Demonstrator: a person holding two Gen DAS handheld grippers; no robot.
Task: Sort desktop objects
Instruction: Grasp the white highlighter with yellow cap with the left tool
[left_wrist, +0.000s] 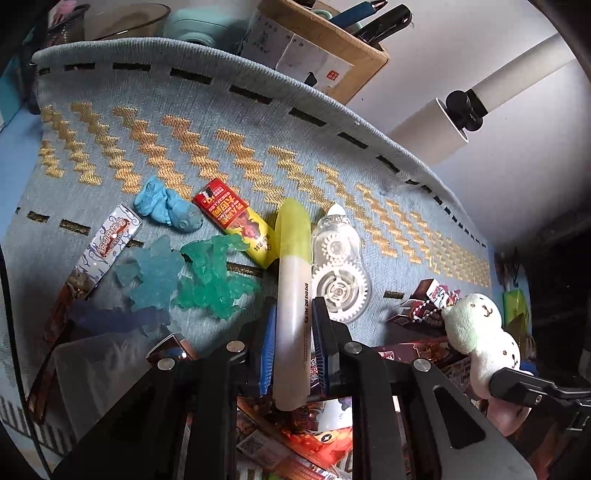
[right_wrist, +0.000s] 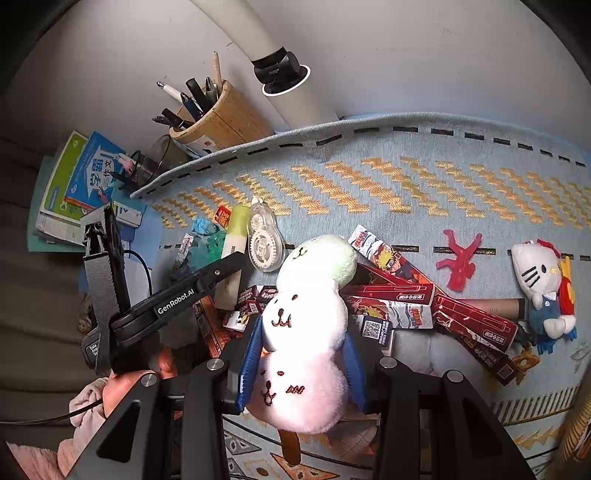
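My left gripper is shut on a white highlighter with a yellow cap, held above the blue woven mat. My right gripper is shut on a three-ball plush dango toy, green, white and pink, lifted over a pile of red card boxes. The plush also shows at the right of the left wrist view. The left gripper and highlighter show in the right wrist view.
On the mat lie a clear correction tape, a red-yellow packet, a blue figure, translucent teal and green figures, a red figure and a Hello Kitty plush. A wooden pen holder and books stand behind.
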